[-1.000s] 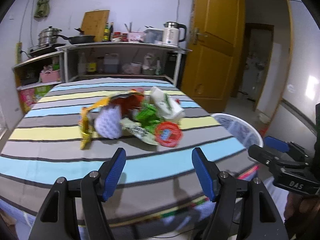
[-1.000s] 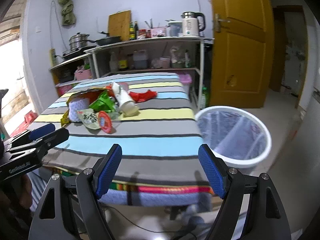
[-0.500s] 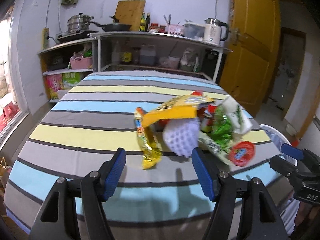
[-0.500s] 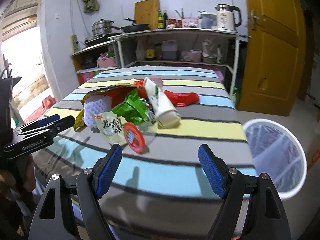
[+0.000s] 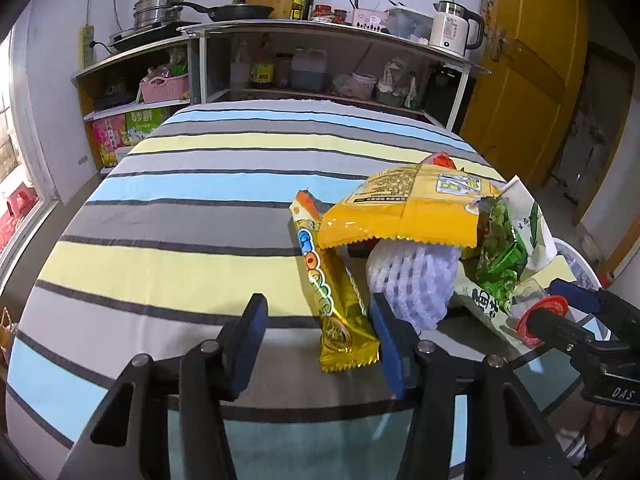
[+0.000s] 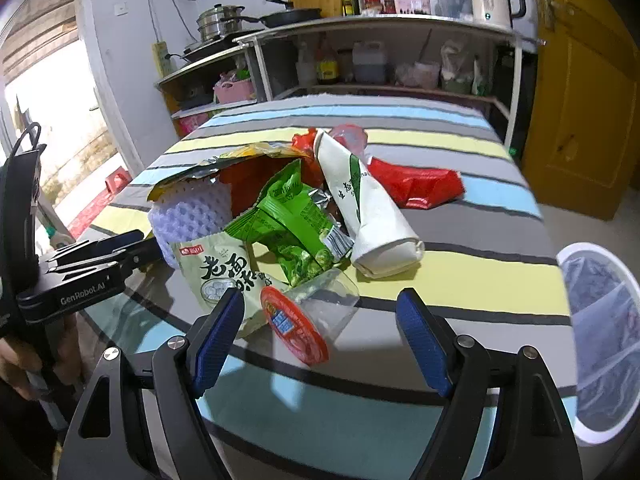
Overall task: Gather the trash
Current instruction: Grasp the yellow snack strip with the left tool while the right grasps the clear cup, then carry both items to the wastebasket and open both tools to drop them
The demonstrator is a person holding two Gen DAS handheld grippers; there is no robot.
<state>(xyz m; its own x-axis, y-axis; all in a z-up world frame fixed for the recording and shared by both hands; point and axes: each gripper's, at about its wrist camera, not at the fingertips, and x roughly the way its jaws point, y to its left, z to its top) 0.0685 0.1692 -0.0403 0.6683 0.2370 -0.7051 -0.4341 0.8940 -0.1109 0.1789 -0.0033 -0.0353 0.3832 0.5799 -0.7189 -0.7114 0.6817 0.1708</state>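
On the striped counter [image 5: 192, 216], right up at the trash pile [image 6: 288, 216] now, way closer than a second ago.

Both spread wide, holding nothing: left tool [image 5: 320, 340] around the tip of the gold snack wrapper [image 5: 332, 296], right tool [image 6: 320, 336] lined up on the red-lidded cup [image 6: 308, 316]. White bin [image 6: 600, 344] beside the counter, still waiting. Looks like first grabs next, nothing binned yet.
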